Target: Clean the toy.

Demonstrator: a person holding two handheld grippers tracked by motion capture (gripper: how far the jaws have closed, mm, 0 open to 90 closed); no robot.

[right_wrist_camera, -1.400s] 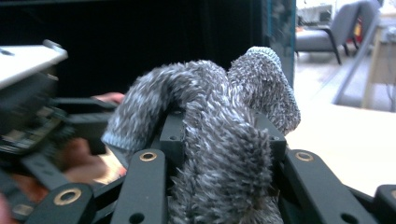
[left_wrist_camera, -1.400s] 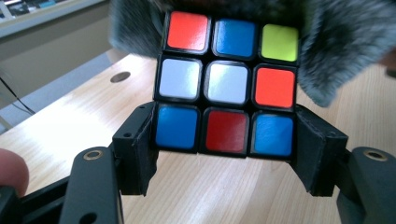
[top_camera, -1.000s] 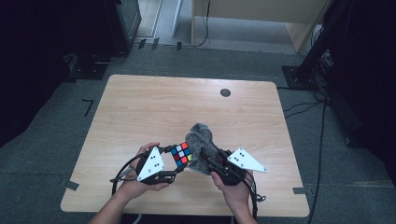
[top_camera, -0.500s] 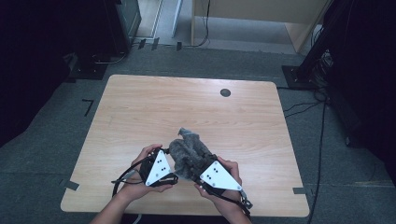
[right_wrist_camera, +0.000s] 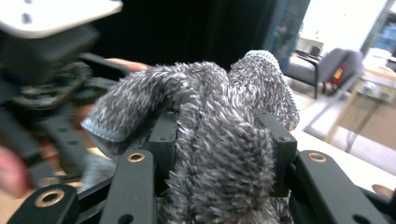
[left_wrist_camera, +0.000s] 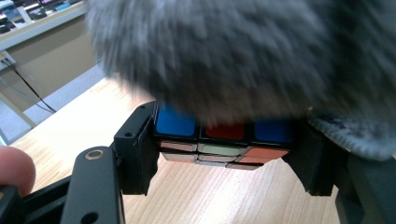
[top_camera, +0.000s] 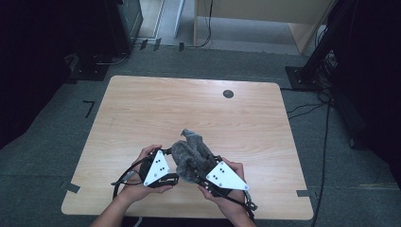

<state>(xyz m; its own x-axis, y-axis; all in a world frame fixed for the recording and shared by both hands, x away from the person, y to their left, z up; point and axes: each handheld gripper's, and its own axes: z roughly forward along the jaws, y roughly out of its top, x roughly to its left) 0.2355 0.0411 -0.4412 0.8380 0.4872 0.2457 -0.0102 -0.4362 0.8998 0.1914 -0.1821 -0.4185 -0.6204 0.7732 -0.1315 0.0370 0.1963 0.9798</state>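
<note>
I'm mid-wipe, I judge, at lower centre of the high view; my left gripper (left_wrist_camera: pixel 224 154) clamps the puzzle cube (left_wrist_camera: pixel 224 140); my right gripper (right_wrist_camera: pixel 217 144) pinches the grey fluffy cloth (right_wrist_camera: pixel 210 140) over its top; next, rub across all 3 columns.

table (top_camera: pixel 142 109): light wood, round black grommet (top_camera: pixel 228 93) near far edge | floor: grey carpet (top_camera: pixel 56 137), cables (top_camera: pixel 307 106)

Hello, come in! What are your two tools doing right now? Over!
Left tool shut on puzzle cube. Right tool shut on fuzzy grey cloth. Cloth draped against cube's top. Table beneath, nothing in the way.
</note>
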